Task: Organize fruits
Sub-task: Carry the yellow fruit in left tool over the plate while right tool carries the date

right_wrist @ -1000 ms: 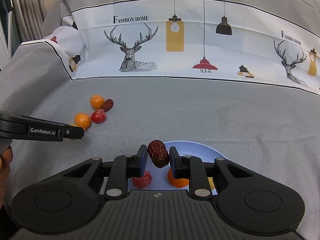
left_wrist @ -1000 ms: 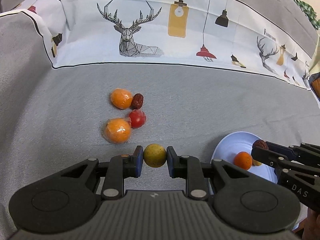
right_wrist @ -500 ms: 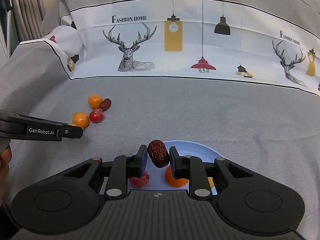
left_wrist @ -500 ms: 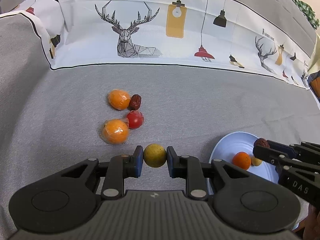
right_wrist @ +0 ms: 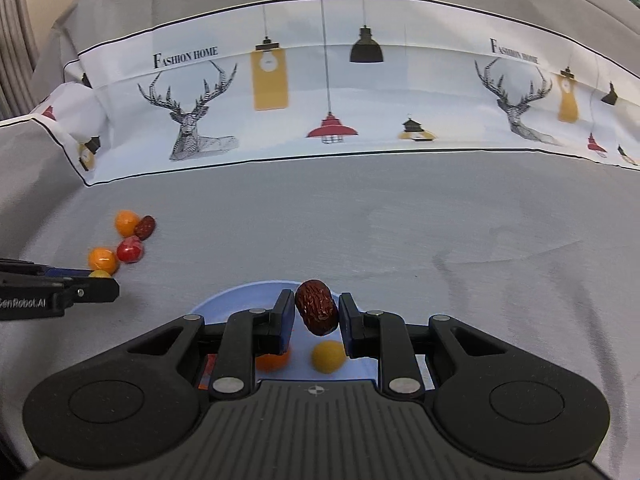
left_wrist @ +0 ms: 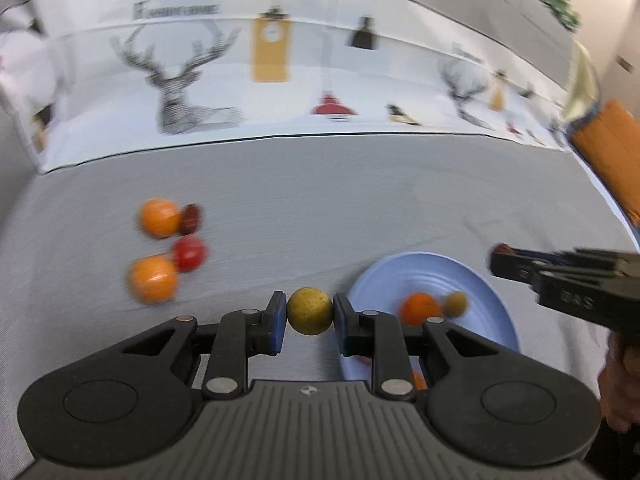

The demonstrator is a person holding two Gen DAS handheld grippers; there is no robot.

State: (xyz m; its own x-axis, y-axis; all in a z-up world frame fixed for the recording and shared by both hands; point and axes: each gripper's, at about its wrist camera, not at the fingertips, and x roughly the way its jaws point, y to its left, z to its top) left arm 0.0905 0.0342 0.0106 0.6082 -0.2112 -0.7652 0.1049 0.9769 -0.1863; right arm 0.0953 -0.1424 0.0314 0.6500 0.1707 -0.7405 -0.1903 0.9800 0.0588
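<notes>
My left gripper (left_wrist: 309, 311) is shut on a round yellow-green fruit (left_wrist: 309, 311), held just left of the pale blue plate (left_wrist: 492, 300). On that plate lie an orange fruit (left_wrist: 420, 308) and a small yellow fruit (left_wrist: 456, 302). My right gripper (right_wrist: 317, 313) is shut on a wrinkled dark red date (right_wrist: 317, 313) above the plate (right_wrist: 240, 296), where an orange fruit (right_wrist: 276, 362) and a yellow fruit (right_wrist: 328, 356) show below the fingers. On the grey cloth to the left lie two orange fruits (left_wrist: 160, 218), a red tomato (left_wrist: 190, 253) and another date (left_wrist: 191, 218).
A white cloth band printed with deer and lamps (right_wrist: 320, 92) runs across the back. The grey cloth (right_wrist: 440, 232) covers the surface. An orange object (left_wrist: 612, 152) sits at the far right edge. A hand (left_wrist: 620, 392) holds the right gripper.
Both grippers have shifted to the right, each keeping its fruit. The plate now lies closer to the left gripper, and the loose fruits sit further left.
</notes>
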